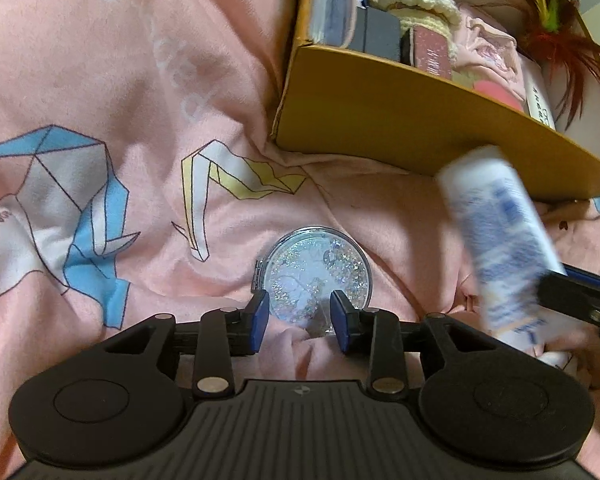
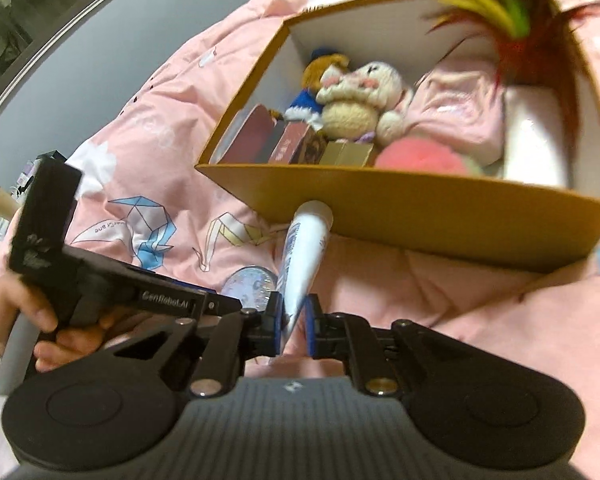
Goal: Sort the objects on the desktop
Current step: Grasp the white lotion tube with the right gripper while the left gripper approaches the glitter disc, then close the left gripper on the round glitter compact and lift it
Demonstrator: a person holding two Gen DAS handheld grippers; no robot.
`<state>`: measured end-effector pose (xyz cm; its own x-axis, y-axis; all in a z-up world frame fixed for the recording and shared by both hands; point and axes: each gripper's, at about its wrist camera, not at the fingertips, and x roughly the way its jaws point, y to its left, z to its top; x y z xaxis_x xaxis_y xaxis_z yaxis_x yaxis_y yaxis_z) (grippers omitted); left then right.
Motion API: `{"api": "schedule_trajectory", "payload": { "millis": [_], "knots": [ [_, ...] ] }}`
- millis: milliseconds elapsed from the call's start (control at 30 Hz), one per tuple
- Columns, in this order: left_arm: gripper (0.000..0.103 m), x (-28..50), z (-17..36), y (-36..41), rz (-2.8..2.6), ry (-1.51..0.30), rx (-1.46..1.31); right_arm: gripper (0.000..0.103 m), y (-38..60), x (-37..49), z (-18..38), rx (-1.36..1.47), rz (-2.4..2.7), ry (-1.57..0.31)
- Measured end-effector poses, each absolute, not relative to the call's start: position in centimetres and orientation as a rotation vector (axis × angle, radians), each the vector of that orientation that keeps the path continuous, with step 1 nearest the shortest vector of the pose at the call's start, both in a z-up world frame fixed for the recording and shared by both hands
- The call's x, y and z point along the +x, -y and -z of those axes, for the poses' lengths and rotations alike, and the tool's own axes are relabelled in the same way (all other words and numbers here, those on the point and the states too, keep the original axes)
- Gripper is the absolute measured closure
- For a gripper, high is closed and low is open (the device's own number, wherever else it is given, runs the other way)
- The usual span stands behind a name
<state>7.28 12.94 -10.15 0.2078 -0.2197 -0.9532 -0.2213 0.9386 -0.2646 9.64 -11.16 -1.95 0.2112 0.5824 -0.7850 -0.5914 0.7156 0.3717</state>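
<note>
Right gripper (image 2: 292, 322) clamps a white tube (image 2: 306, 256) near its end, raised toward the box (image 2: 400, 204); left gripper (image 1: 299, 316), fingers half-open and empty, straddles the glitter disc (image 1: 320, 274) on the bedspread (image 1: 100, 60).

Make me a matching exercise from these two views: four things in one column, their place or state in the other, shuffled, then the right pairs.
Things:
1. white tube
2. glitter compact
3. crochet bunny
4. left gripper

Place or state:
A. inside the cardboard box
B. lying flat on the pink quilt
C. jaws apart, holding nothing
D. clamped in the right gripper

Pairs: 1-D, 2-B, 3-A, 4-C
</note>
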Motion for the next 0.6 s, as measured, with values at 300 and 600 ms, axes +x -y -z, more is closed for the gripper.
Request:
{"api": "schedule_trajectory", "payload": {
  "millis": [300, 600],
  "knots": [
    [0.053, 7.8, 11.0, -12.5, -0.007, -1.389, -0.421, 0.090, 13.0, 8.3, -0.3, -0.175, -0.801, -1.001],
    [0.044, 8.0, 11.4, -12.9, -0.008, -1.386, -0.459, 0.085, 13.3, 9.4, 2.9, -0.087, -0.715, -1.109]
  ]
}}
